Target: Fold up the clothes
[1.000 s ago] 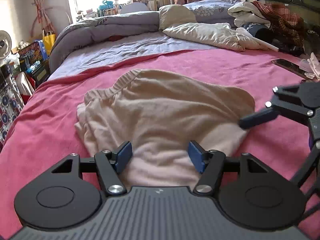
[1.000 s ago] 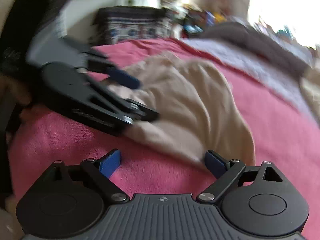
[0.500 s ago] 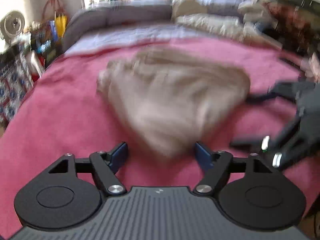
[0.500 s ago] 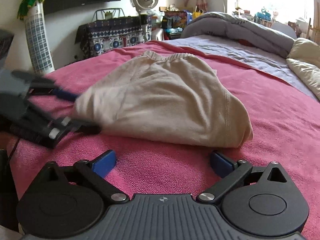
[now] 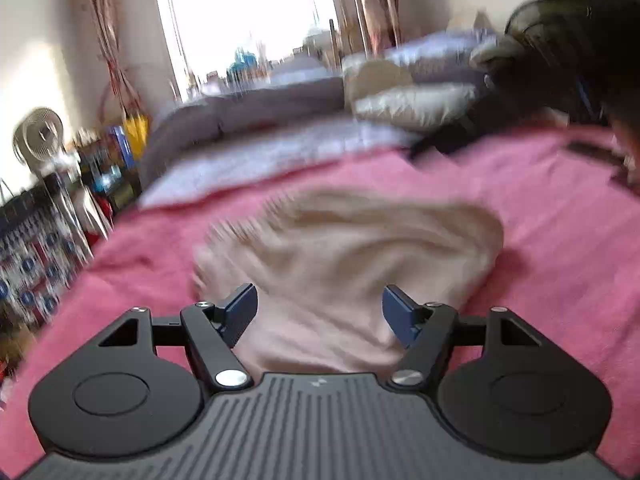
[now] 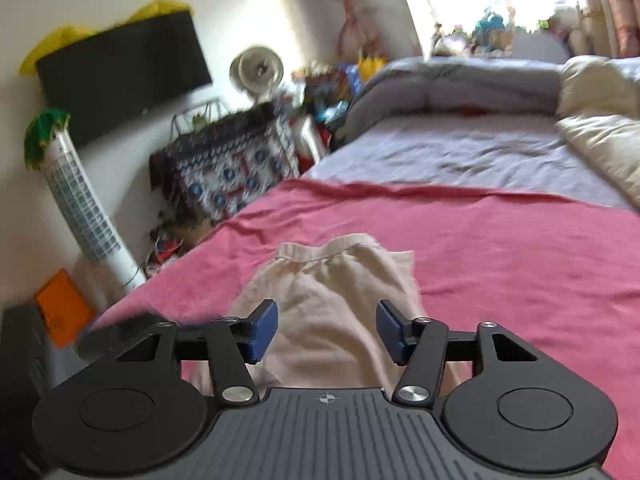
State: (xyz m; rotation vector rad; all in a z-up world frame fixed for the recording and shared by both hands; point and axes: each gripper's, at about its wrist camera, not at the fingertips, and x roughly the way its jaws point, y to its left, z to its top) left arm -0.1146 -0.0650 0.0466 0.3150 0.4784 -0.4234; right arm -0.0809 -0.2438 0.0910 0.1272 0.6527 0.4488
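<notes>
A beige garment with an elastic waistband lies folded on the pink bed cover. The left wrist view is blurred. My left gripper is open, its blue pads over the garment's near edge, holding nothing. In the right wrist view the garment runs away from me, waistband at the far end. My right gripper is open, its pads either side of the garment's near part, not closed on it.
A grey duvet and cream pillows lie at the far end of the bed. A patterned chest, a fan and a tower fan stand beside the bed's left edge. A dark shape blocks the upper right.
Both grippers have moved: the left one has lifted and come over the garment's near edge; the right one has swung round and now straddles the garment. Its jaws have narrowed but stay open.
</notes>
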